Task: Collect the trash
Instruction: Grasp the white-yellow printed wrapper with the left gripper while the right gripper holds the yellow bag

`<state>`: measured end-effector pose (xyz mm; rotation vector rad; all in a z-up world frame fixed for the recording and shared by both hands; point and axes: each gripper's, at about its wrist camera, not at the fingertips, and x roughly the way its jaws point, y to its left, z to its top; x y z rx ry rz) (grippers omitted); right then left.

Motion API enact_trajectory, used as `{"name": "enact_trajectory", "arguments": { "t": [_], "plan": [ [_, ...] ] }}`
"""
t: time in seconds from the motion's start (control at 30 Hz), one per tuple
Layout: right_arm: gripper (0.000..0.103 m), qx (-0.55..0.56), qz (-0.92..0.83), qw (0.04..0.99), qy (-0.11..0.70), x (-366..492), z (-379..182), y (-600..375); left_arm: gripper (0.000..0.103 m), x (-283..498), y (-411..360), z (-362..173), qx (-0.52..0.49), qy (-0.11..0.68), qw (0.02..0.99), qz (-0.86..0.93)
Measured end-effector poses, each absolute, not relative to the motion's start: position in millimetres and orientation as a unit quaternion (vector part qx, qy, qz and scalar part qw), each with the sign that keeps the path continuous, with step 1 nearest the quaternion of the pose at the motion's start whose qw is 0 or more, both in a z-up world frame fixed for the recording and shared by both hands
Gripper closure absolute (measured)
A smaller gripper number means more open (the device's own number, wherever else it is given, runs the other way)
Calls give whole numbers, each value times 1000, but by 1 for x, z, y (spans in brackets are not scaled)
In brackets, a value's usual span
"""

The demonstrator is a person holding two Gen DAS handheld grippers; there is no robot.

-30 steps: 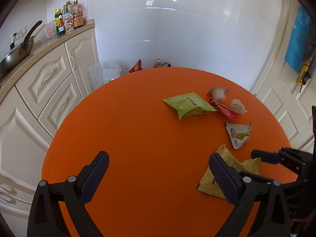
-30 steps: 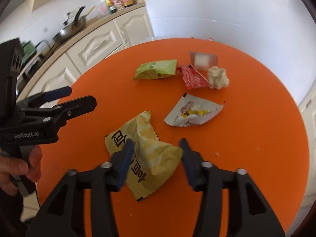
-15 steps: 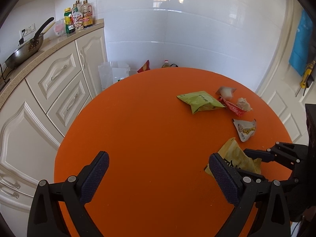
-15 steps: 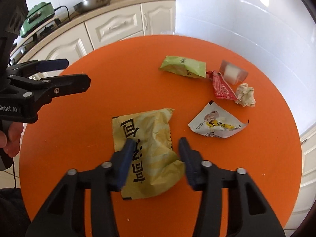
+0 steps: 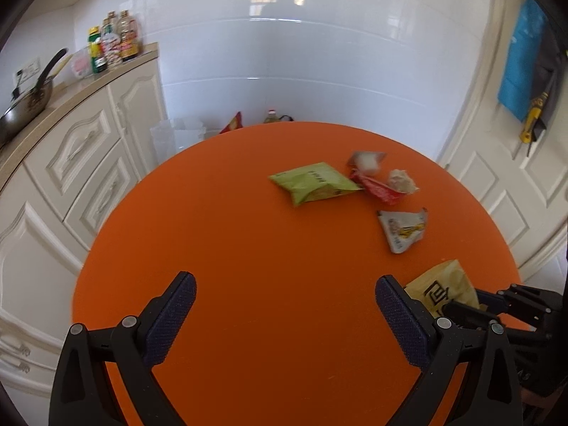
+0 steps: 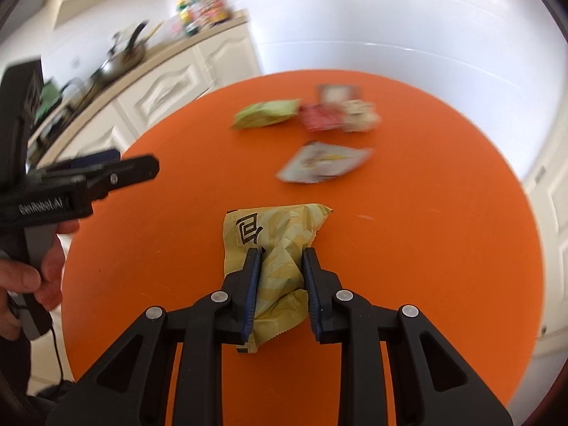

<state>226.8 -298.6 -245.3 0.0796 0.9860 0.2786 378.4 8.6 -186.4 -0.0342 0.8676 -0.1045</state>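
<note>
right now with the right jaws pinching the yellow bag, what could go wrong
The right gripper pinches only a crumpled fold of the yellow bag, so the thin bag may slip out or tear when lifted. Most of the bag hangs loose past the jaws and could drag across the orange table. The left gripper, open and empty nearby, could bump the right one if both move together.

Round orange table (image 5: 248, 248), cream cabinets (image 5: 81, 163), wok (image 5: 25, 106) (on counter), bottles (image 5: 113, 44)
</note>
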Motion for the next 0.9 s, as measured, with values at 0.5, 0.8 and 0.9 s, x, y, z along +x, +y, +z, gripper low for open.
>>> {"name": "enact_trajectory", "arguments": {
  "t": [0.5,0.8,0.9],
  "plan": [
    [79,113,53,885,448,240,-239,-394,12,469,-92,-230,58,470,869,-142],
    [80,130,46,888,440,235,-235,-406,61,482,-90,-232,48,456,877,-145],
    [80,129,46,890,434,231,-230,-403,78,477,-83,-228,39,445,881,-156]
  ]
}}
